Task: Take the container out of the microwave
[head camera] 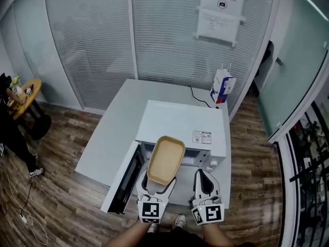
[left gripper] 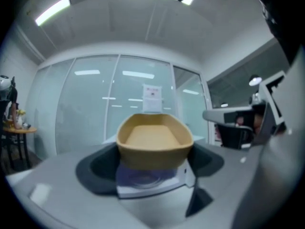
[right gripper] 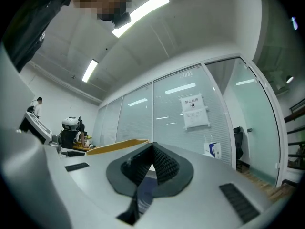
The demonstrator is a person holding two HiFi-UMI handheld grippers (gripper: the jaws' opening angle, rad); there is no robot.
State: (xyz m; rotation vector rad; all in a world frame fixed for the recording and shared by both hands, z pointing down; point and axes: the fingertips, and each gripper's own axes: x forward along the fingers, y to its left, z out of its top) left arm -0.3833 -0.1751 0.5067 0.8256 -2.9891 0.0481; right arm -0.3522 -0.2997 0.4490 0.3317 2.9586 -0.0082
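While the container (head camera: 165, 158) is pinched by the left tool (head camera: 158, 185) just in front of the microwave (head camera: 180, 122), the right tool (head camera: 203, 181) is pressed together, empty. Held at one end only, the container could be tipped and dropped.

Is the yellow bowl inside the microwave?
No, the left gripper holds the yellow bowl in the air, outside the white microwave.

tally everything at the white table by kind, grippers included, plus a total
two-jaw grippers: 2 (left gripper, right gripper)
white microwave, door open: 1
tan rectangular plastic container: 1
white paper bag with blue and red print: 1
total: 5
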